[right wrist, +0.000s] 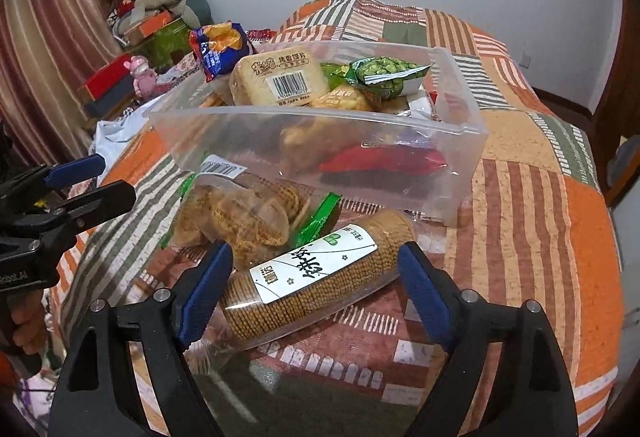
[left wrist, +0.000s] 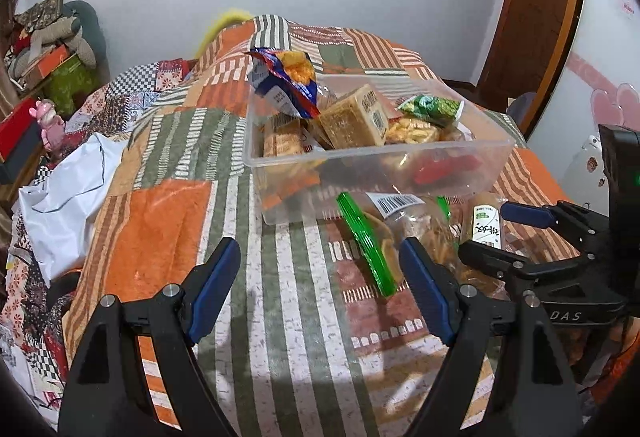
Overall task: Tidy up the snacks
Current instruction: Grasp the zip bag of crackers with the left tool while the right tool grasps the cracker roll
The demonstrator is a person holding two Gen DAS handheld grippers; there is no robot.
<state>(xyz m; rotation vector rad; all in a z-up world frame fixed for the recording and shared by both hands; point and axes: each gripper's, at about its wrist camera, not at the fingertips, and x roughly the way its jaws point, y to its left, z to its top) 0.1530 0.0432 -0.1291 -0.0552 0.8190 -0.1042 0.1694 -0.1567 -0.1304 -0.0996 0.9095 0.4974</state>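
Both your grippers tilt down over the bed (right wrist: 520, 141), the right gripper (right wrist: 316, 289) with jaws spread around, not pressing, the white-labelled cracker roll (right wrist: 320, 277) near the clear bin (right wrist: 320, 125) of snacks, the left gripper (left wrist: 320, 285) spread over bare quilt.

A bin (right wrist: 320, 125) sat on the bed (right wrist: 540, 217), toward its middle, with several snack packs piled inside. Just before the bin, nearer the bed's near edge, lay a bag of crackers (right wrist: 240, 213), and right of it, touching, a tube of biscuits (right wrist: 320, 273). The tube lay between the right tool's (right wrist: 316, 277) spread fingers. The left tool (left wrist: 320, 277) hung left of the bag.
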